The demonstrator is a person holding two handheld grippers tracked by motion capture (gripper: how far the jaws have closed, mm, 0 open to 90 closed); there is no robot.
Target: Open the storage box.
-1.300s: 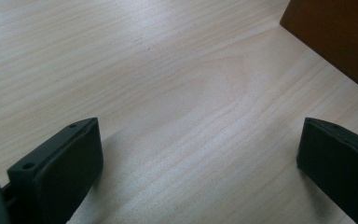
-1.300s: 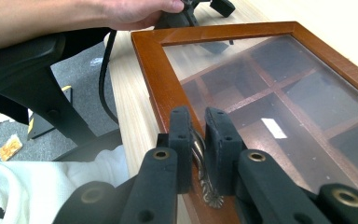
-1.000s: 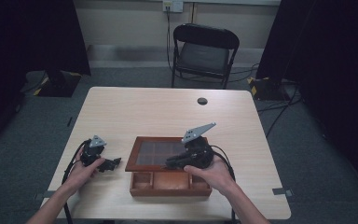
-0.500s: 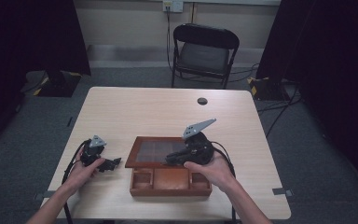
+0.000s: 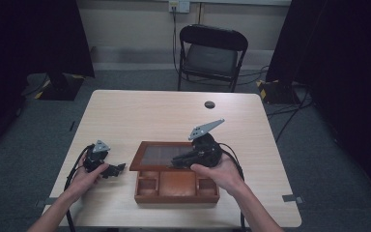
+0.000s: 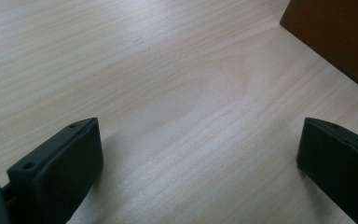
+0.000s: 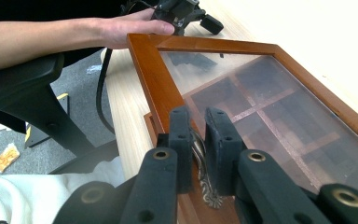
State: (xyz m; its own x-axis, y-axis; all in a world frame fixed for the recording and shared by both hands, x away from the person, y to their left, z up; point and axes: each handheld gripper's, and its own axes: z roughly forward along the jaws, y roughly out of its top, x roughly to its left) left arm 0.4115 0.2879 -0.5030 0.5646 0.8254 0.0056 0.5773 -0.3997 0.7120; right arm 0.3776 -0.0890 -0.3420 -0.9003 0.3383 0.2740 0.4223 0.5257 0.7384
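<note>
Two grippers: my right gripper (image 7: pixel 196 140) pinches the lid's clasp (image 7: pixel 200 161) to lift the lid (image 5: pixel 162 155); left gripper (image 6: pixel 200 154) rests spread on the counter (image 6: pixel 168 84).

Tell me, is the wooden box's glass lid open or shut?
Partly open: the lid tilts above the box, its latch pinched by the right gripper.

From my remote seat I see a pale wood-grain rectangular table (image 5: pixel 140 113) on a grey carpeted floor (image 5: pixel 328 169). Beyond its far edge stands 1 black folding metal chair (image 5: pixel 211 55) against a cream wall (image 5: pixel 125 21) with a white wall socket (image 5: pixel 179 6). Black curtains (image 5: pixel 24 38) hang at both sides. A small dark round cap (image 5: pixel 209 104) sits near the table's far edge.
</note>
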